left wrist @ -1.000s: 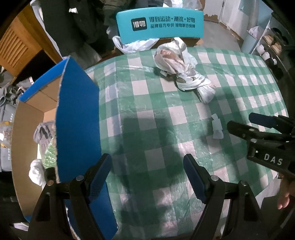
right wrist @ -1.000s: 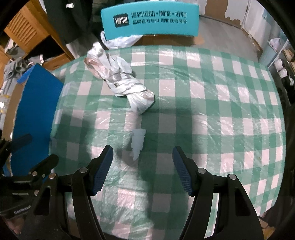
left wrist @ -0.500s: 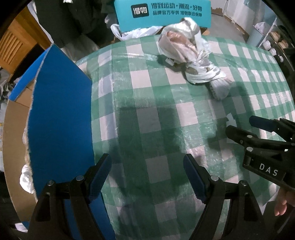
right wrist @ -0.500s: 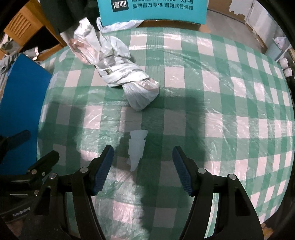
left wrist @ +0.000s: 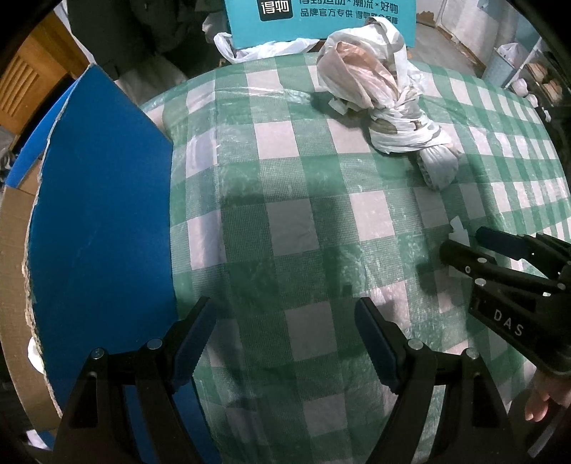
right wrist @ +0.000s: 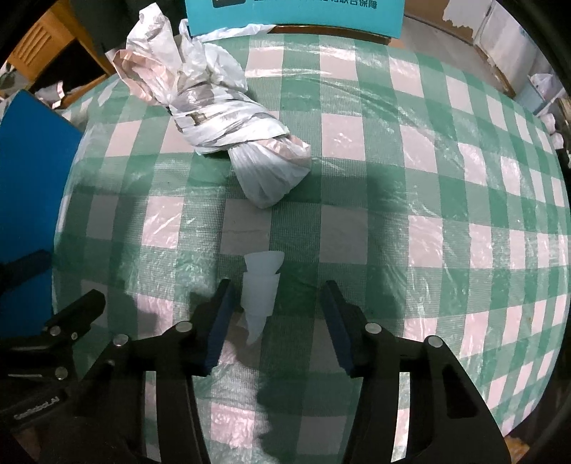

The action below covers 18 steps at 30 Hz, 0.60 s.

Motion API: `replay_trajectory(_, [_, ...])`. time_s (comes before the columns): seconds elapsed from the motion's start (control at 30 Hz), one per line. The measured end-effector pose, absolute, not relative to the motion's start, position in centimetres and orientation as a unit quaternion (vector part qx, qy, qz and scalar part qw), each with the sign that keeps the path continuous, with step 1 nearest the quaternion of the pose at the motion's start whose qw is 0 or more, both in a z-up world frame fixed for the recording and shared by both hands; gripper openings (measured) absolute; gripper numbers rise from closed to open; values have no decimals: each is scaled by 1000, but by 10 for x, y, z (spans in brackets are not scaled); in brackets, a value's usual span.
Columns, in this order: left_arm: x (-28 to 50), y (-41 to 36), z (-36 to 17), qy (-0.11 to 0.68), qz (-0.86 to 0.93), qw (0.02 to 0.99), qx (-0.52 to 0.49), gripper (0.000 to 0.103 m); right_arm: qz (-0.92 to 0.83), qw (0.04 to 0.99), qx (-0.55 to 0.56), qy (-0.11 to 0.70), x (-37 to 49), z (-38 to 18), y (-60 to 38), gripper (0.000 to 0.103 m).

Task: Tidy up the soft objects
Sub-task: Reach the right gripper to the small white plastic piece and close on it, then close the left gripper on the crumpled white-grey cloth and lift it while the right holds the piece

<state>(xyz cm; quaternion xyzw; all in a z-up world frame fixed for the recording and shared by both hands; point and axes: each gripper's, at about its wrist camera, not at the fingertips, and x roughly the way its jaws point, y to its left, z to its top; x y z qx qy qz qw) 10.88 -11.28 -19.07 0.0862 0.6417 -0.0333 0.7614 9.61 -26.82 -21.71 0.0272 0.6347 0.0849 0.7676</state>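
Observation:
A small white folded plastic piece [right wrist: 262, 285] lies on the green checked tablecloth between the jaws of my open right gripper [right wrist: 276, 317], which touches nothing. A knotted white plastic bag bundle [right wrist: 228, 117] lies farther back; it also shows in the left wrist view [left wrist: 382, 96]. My left gripper [left wrist: 285, 342] is open and empty above the cloth, next to the blue flap of a cardboard box [left wrist: 100, 232]. The right gripper [left wrist: 499, 257] shows at the right of the left wrist view, over the small white piece [left wrist: 458, 232].
The open cardboard box [left wrist: 14, 267] stands off the table's left edge. A teal sign [left wrist: 321, 18] and a white plastic bag [left wrist: 271, 48] sit behind the table's far edge. A wooden cabinet [right wrist: 39, 39] is at far left.
Both grippers have moved forward over the table. The right gripper's jaws have narrowed and now straddle the small white piece. The box interior has slipped out of the left view.

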Motion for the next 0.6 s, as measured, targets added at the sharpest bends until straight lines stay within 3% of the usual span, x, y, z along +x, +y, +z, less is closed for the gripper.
replay_trajectory(0.1, [108, -111, -191, 642, -37, 761, 82, 81, 78, 771, 20, 632, 95, -219, -266, 44])
replay_trajectory(0.3, [105, -111, -189, 640, -37, 762, 85, 81, 89, 774, 16, 627, 91, -219, -248, 16])
replay_trajectory(0.6, [105, -118, -184, 641, -45, 763, 66, 81, 92, 784, 41, 613, 90, -201, -259, 14])
